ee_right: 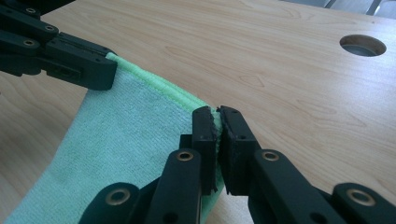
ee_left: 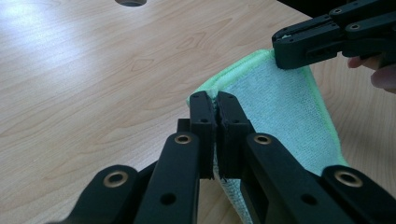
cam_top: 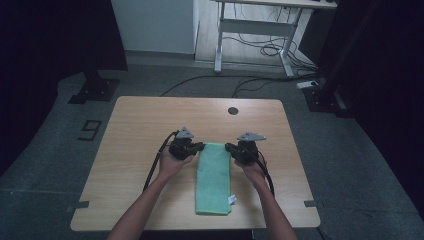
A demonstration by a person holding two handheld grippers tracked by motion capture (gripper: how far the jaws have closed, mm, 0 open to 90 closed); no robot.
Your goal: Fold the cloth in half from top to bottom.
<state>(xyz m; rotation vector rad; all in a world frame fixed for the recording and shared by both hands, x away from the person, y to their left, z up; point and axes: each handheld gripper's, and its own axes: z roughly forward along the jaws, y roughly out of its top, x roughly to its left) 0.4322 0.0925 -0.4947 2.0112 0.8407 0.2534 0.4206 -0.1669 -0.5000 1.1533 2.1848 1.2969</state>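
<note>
Folded green cloth (cam_top: 214, 179) lengthwise on worktop (cam_top: 135, 130), far corners pinched by left gripper (ee_left: 215, 100) and right gripper (ee_right: 218, 114), both clamped shut on hem; paired grip presumably to lift edge evenly for folding.

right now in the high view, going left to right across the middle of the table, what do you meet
left hand → left gripper → green cloth → right gripper → right hand

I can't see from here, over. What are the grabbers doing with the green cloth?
Left gripper and right gripper shut on green cloth far corners. Far edge lifted. Nothing in the way.
</note>
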